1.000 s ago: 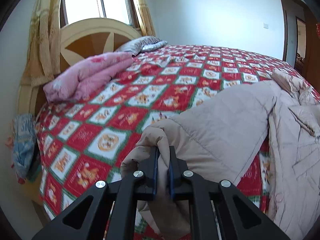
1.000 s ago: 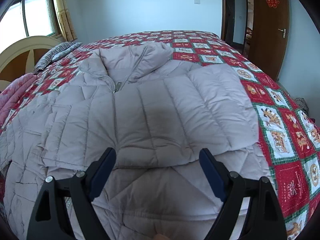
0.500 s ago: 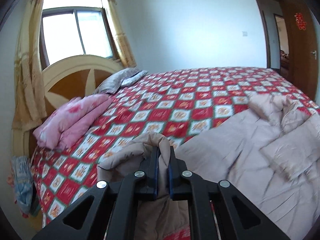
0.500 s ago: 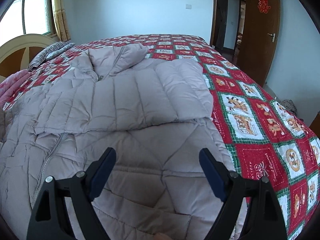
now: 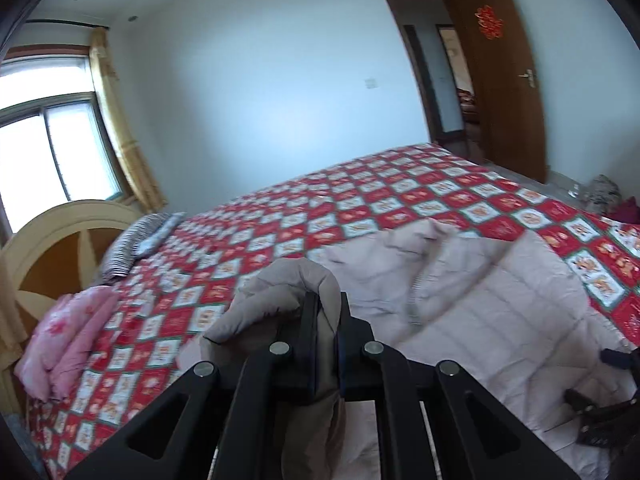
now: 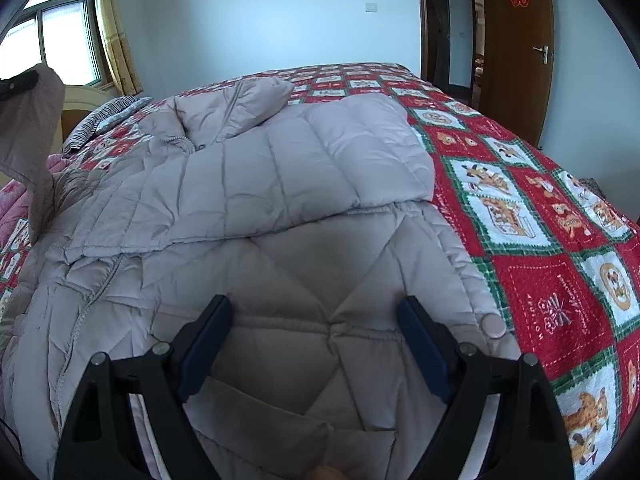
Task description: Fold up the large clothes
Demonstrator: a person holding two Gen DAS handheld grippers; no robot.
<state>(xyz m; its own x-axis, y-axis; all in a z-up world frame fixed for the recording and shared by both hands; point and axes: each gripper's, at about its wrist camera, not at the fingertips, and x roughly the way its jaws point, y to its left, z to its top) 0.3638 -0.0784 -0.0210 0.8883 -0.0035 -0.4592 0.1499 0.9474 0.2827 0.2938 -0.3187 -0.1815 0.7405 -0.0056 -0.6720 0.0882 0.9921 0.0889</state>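
Note:
A pale beige quilted coat (image 6: 280,176) lies spread on the bed, one sleeve folded across its front and its collar (image 6: 236,108) at the far end. My left gripper (image 5: 326,304) is shut on a fold of the coat's cloth (image 5: 292,280) and holds it raised above the bed, left of the coat's body (image 5: 500,300). In the right wrist view that raised cloth (image 6: 36,140) hangs at the far left from the left gripper's fingers (image 6: 18,82). My right gripper (image 6: 314,308) stands open just over the coat's lower front, with nothing between its pads.
The bed carries a red, white and green patterned quilt (image 6: 540,240). A folded pink blanket (image 5: 68,340) and a striped pillow (image 5: 136,240) lie near the wooden headboard (image 5: 60,248). A brown door (image 5: 508,80) stands ajar beyond the bed's far corner.
The left gripper has risen and swung right with the cloth, its view turning from the headboard towards the door. The right gripper drew back a little towards the coat's hem, still open.

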